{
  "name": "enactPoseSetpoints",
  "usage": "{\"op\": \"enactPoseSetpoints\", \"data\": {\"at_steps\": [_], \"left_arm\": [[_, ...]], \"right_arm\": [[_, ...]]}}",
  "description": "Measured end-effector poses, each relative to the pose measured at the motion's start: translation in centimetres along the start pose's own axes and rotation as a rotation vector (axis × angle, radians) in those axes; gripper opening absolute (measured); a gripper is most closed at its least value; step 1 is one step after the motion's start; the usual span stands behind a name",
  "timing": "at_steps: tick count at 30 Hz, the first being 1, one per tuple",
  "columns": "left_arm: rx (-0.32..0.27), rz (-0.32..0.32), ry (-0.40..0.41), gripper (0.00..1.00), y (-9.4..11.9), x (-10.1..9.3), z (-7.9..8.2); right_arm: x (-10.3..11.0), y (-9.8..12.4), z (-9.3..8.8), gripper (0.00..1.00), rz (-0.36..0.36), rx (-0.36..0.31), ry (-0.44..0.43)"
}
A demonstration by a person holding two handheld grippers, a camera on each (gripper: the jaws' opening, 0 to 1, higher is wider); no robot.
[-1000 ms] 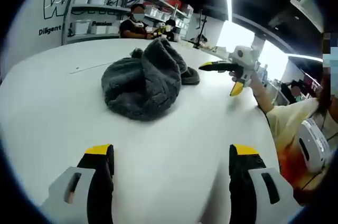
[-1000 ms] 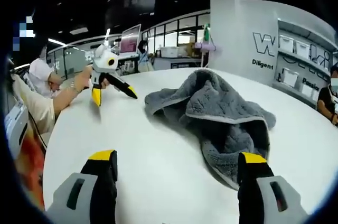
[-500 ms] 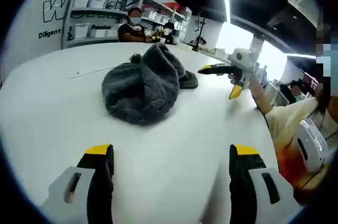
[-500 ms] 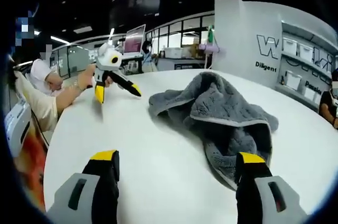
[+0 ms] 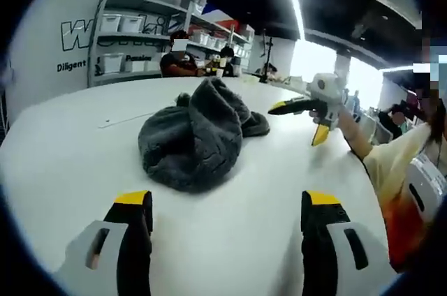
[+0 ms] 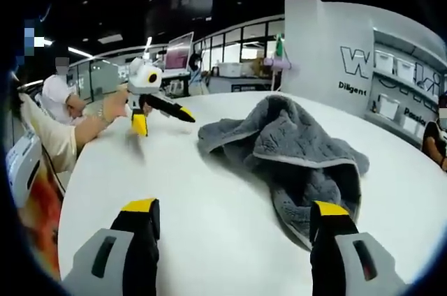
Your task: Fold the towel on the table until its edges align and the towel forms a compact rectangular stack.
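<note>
A dark grey towel (image 5: 199,132) lies crumpled in a heap on the round white table (image 5: 70,163). In the left gripper view my left gripper (image 5: 225,205) stands open in front of the heap, short of it, with nothing between its jaws. Beyond the towel on the right a hand holds my right gripper (image 5: 298,121) open above the table. The right gripper view shows the towel (image 6: 293,149) ahead and to the right, its near edge close to the right jaw. My right gripper (image 6: 235,212) is open and empty. The left gripper (image 6: 164,121) hovers open at the towel's far left.
Shelves with white bins (image 5: 133,27) line the wall behind the table, and seated people (image 5: 180,58) are beyond its far edge. A person's arm and yellow sleeve (image 6: 56,142) reach in over the table's (image 6: 195,191) left rim. A monitor (image 6: 174,52) stands at the back.
In the right gripper view the left gripper has drifted slightly toward the towel. Both views have shifted a little. The towel lies as before, and both grippers stay open.
</note>
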State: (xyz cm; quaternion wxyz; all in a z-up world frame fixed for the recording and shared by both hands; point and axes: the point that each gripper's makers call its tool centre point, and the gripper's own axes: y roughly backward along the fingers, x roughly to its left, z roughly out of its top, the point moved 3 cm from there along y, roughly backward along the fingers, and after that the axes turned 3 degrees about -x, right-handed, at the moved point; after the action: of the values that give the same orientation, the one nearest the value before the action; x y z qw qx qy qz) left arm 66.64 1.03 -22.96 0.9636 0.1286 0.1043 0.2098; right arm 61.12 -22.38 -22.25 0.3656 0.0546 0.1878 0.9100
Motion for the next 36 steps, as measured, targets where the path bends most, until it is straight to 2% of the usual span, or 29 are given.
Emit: {"op": "enactPoseSetpoints", "data": {"at_steps": [5,9,11,15,18,20,26,34,36], "left_arm": [[-0.061,-0.002,-0.037,0.71,-0.9,-0.2,0.7],[-0.110,0.042,-0.041,0.60,-0.9,0.7,1.3],[-0.117,0.065,-0.058,0.53,-1.1,1.0,1.3],[-0.138,0.068,-0.060,0.41,-1.5,1.2,1.2],[-0.157,0.079,-0.066,0.33,-1.8,1.3,1.1],[-0.167,0.099,-0.075,0.32,-1.9,1.6,1.2],[-0.166,0.167,-0.115,0.27,-2.2,2.5,0.8],[-0.126,0.184,-0.208,0.21,-2.9,2.2,0.3],[-0.106,0.202,-0.250,0.16,-3.1,2.3,0.0]], "right_arm": [[0.1,0.0,0.0,0.90,0.006,0.002,0.005],[0.1,0.0,0.1,0.90,0.005,-0.001,0.005],[0.2,0.0,0.1,0.90,0.005,-0.001,0.004],[0.2,0.0,0.1,0.90,0.008,0.000,0.005],[0.3,0.0,0.2,0.90,0.010,-0.003,0.007],[0.3,0.0,0.2,0.90,0.012,-0.003,0.007],[0.5,0.0,0.3,0.90,0.015,-0.005,0.010],[0.5,0.1,0.4,0.90,0.015,-0.010,0.013],[0.4,0.1,0.4,0.90,0.012,-0.008,0.011]]}}
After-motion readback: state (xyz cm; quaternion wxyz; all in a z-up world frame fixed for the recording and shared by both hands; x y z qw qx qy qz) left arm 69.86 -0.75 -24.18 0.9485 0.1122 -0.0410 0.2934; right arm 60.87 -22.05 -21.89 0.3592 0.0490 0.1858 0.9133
